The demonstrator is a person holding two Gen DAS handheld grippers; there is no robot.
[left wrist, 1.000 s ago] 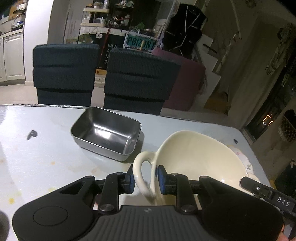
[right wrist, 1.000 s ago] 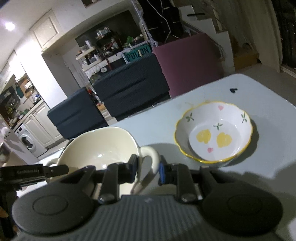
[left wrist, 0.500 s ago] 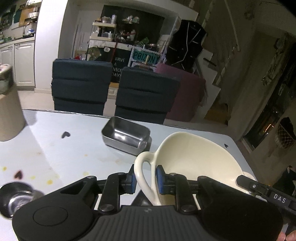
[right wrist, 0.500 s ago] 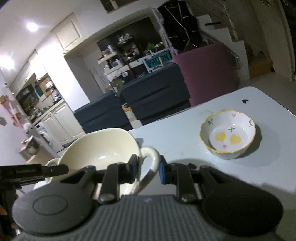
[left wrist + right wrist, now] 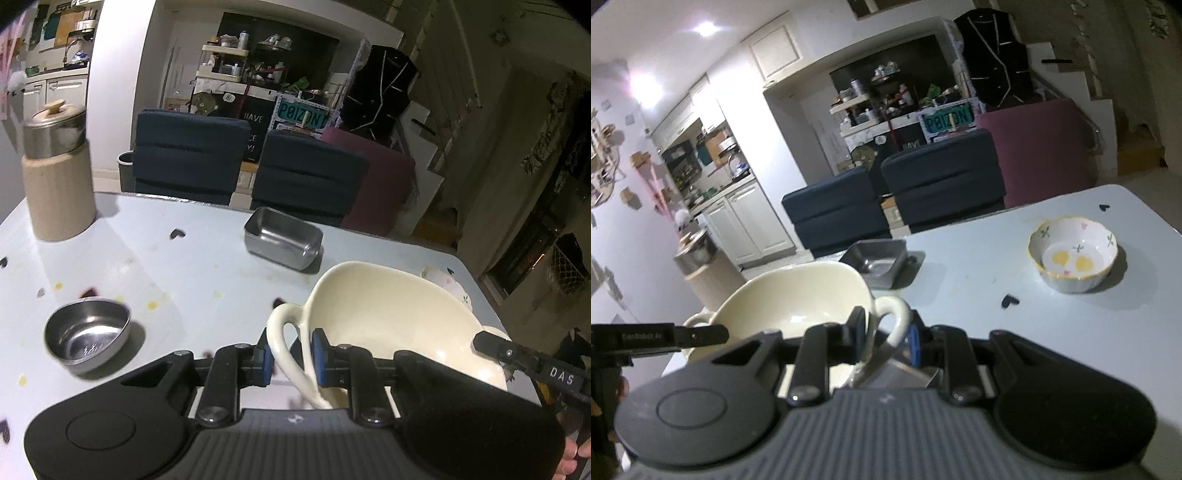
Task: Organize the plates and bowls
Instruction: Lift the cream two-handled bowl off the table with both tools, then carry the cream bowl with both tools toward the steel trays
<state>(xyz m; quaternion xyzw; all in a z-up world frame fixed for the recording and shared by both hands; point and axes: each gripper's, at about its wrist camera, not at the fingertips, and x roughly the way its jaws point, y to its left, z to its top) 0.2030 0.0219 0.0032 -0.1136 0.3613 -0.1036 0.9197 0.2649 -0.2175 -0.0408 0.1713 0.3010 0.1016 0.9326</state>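
Both grippers, left gripper (image 5: 290,356) and right gripper (image 5: 886,338), pinched the cream bowl (image 5: 388,314)'s opposite handles, bowl spanning between them at lower centre.

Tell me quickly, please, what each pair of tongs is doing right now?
Left tongs: closed on one handle of the cream bowl.
Right tongs: closed on the bowl's other handle.
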